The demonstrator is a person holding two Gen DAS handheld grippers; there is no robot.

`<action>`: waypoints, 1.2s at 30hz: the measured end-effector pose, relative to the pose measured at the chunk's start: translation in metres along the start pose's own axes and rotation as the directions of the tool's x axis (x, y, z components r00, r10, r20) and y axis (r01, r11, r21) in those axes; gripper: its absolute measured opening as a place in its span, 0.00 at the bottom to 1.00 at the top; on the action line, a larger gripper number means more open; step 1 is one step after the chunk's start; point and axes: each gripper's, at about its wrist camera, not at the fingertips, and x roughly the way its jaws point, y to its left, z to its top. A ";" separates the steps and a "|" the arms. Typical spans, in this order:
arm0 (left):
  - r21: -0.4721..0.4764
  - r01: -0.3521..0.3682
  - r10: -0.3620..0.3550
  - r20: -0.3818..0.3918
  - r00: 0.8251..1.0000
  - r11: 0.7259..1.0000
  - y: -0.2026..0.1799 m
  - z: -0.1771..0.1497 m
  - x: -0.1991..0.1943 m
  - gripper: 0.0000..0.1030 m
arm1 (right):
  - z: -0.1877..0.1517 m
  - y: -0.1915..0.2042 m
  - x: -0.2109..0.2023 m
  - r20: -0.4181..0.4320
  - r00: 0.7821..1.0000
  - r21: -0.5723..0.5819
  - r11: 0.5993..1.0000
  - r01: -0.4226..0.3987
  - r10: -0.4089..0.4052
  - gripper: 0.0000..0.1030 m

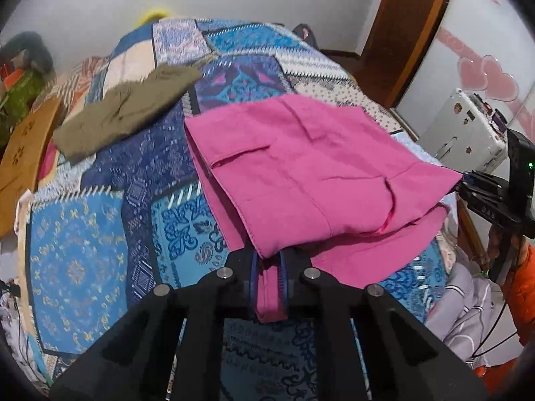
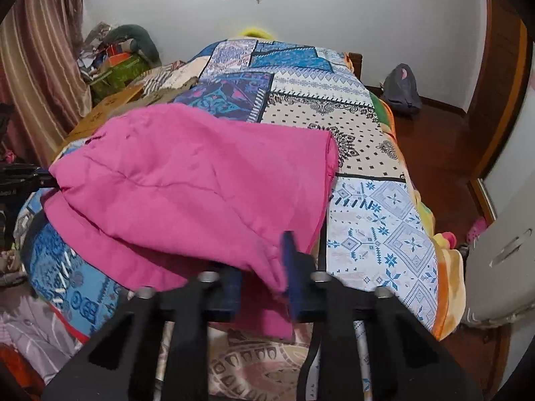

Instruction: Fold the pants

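Pink pants (image 1: 301, 173) lie folded over on a patchwork bedspread (image 1: 93, 250). My left gripper (image 1: 269, 267) is shut on a near corner of the pants, pink cloth pinched between its blue pads. My right gripper (image 2: 264, 274) has its jaws apart, with a fold of the pink pants (image 2: 187, 183) hanging loosely between the blue pads; the cloth touches the right pad only. Each gripper shows in the other's view at the far corner of the pants: the right gripper (image 1: 468, 183), the left gripper (image 2: 43, 180).
Olive-green pants (image 1: 127, 110) lie further back on the bed. A cardboard piece (image 1: 23, 153) lies at the bed's left edge. A white case (image 1: 468, 127) stands right of the bed. A dark bag (image 2: 401, 90) sits on the wooden floor.
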 end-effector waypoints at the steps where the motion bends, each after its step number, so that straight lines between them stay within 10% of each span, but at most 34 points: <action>1: 0.002 -0.002 0.002 0.009 1.000 1.000 -0.001 0.001 -0.003 0.10 | 0.002 0.000 -0.004 0.016 1.000 0.004 1.000 0.000 0.000 0.11; 11: 0.042 0.007 -0.011 0.086 0.996 0.999 -0.017 0.000 -0.044 0.10 | 0.008 0.007 -0.046 0.123 0.992 0.005 1.000 0.000 0.000 0.09; 25: -0.010 -0.051 0.051 -0.010 0.999 0.999 0.008 -0.046 -0.033 0.10 | -0.024 0.003 -0.034 -0.067 0.995 -0.059 0.996 0.072 -0.076 0.14; 36: 0.000 -0.051 0.050 0.110 0.993 0.999 -0.004 -0.021 -0.060 0.10 | 0.005 -0.007 -0.077 0.067 0.995 0.005 0.998 0.067 -0.067 0.30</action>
